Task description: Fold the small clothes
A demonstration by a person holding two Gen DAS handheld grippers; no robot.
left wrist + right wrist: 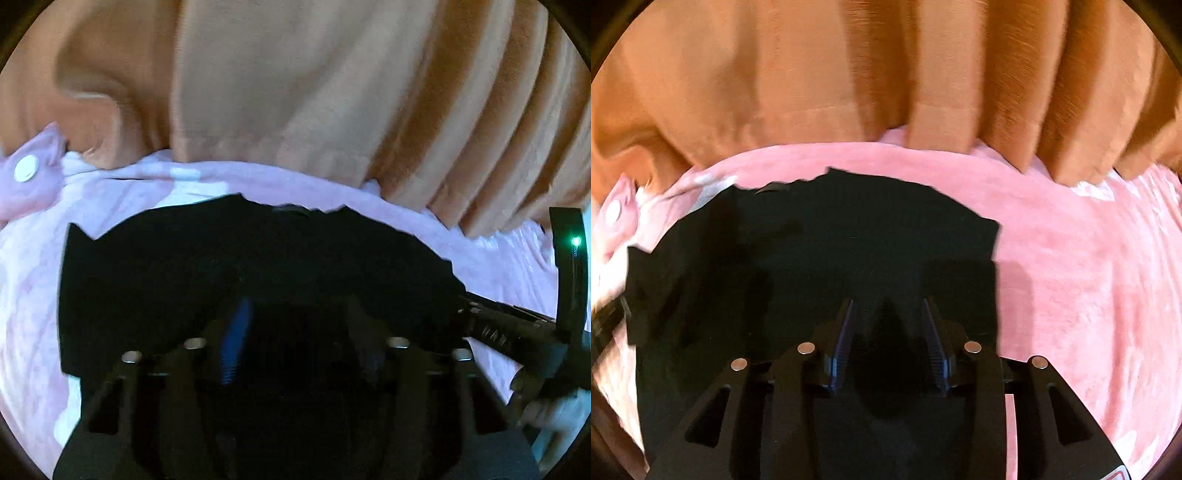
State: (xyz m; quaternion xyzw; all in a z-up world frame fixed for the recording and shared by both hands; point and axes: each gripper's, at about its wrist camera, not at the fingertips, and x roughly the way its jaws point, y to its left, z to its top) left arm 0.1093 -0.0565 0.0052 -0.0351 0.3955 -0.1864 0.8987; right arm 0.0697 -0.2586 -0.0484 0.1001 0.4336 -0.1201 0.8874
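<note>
A black garment (pixel 258 258) lies flat on a pink fleece blanket (pixel 498 266), with a ragged far edge. My left gripper (pixel 299 321) hovers low over its near part, blurred, with its fingers apart and no cloth visibly pinched. In the right wrist view the same black garment (pixel 812 258) fills the left and middle. My right gripper (pixel 888 314) stands open above its right portion, and the pads do not press on any cloth. The garment's right edge (pixel 995 258) runs straight just beyond the right finger. The right gripper's body (pixel 517 332) also enters the left wrist view from the right.
An orange curtain (pixel 295 74) (pixel 812 74) hangs down onto the far edge of the blanket (pixel 1089 277). A pink cloth item with a white button (pixel 26 168) (pixel 613 210) lies at the far left. A hand (pixel 554 410) shows at the lower right.
</note>
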